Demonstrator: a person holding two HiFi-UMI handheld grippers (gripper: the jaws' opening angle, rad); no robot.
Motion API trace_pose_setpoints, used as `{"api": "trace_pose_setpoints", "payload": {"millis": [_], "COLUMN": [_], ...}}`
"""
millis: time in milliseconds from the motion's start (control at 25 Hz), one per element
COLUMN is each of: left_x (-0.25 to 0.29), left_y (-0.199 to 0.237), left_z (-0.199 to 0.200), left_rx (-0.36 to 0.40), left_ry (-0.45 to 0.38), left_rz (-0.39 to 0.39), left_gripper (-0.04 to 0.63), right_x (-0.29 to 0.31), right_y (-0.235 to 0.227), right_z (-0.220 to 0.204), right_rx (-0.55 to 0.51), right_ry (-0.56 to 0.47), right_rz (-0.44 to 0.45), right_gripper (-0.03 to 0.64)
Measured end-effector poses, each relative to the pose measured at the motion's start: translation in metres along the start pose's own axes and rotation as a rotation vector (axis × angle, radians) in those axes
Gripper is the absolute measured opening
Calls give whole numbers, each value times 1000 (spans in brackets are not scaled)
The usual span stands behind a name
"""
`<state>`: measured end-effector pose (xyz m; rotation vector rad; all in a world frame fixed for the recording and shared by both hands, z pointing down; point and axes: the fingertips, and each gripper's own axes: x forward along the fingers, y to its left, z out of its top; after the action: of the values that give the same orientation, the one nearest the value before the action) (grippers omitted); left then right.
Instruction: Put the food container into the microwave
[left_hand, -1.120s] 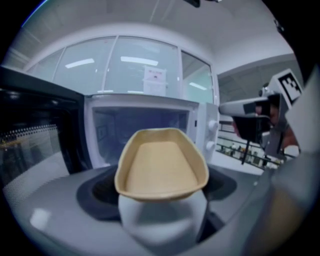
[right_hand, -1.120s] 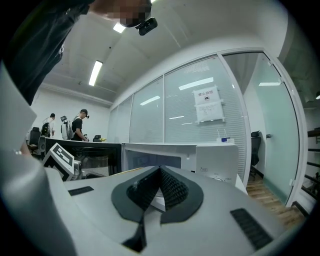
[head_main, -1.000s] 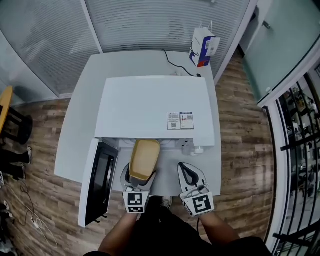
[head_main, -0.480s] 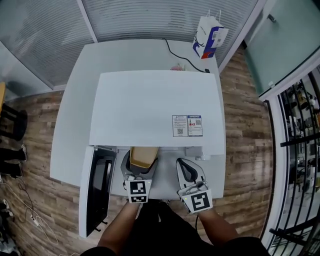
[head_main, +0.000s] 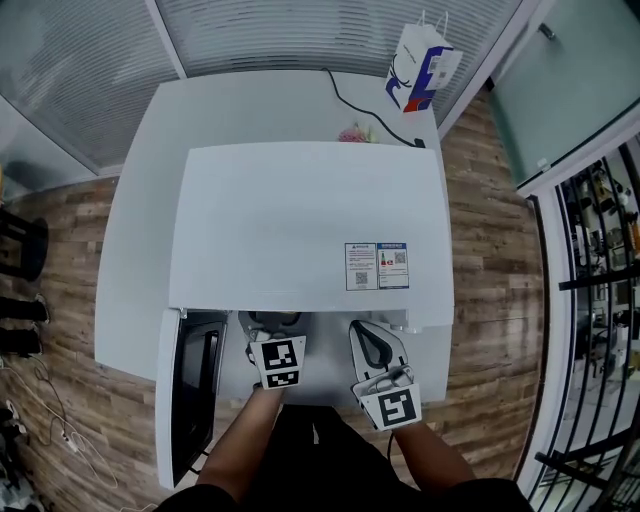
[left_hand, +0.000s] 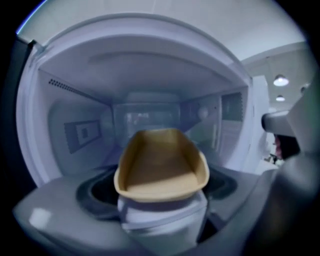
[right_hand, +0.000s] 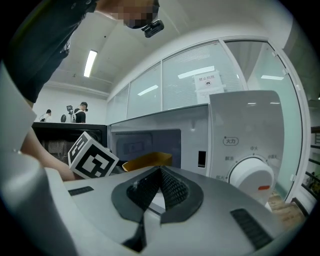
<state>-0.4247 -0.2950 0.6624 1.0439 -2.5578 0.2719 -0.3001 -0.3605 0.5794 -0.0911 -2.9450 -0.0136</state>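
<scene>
My left gripper (left_hand: 162, 212) has its fingers clamped on the near end of the tan food container (left_hand: 160, 160), holding it inside the open microwave (head_main: 310, 220). My right gripper (right_hand: 159, 187) has its fingers pressed together, empty, near the dial (right_hand: 251, 176). The microwave stands on a white desk (head_main: 135, 200), with its door (head_main: 190, 390) swung left.

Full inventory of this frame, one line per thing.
microwave: one, white, on the table
door: one, dark, swung open at the microwave's left
food container: one, tan, in the microwave's cavity
dial: one, white, microwave's front panel
labels: two, microwave's top
paper bag: one, white with blue, table's far right corner
cable: one, black, behind the microwave
table: one, white
left gripper: shut on the food container
right gripper: shut, empty, outside near the dial
</scene>
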Motion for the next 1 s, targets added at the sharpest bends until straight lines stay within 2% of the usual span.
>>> {"api": "trace_pose_setpoints", "payload": {"millis": [320, 600, 760, 1000], "left_x": [22, 19, 3, -39], "left_y": [-3, -1, -3, -16], "left_z": [-5, -7, -2, 9], "left_rx": [-1, -23, -13, 10], "left_ry": [46, 68, 34, -16], "left_rz": [12, 16, 17, -22], "left_gripper": [482, 531, 531, 528], "right_x": [4, 1, -2, -12], "right_y": [1, 2, 2, 8], "right_z": [-3, -1, -1, 16], "right_rx": [18, 21, 8, -1], "right_ry": [3, 2, 11, -22], "right_rz": [4, 13, 14, 23], "right_gripper": [-2, -2, -2, -2]}}
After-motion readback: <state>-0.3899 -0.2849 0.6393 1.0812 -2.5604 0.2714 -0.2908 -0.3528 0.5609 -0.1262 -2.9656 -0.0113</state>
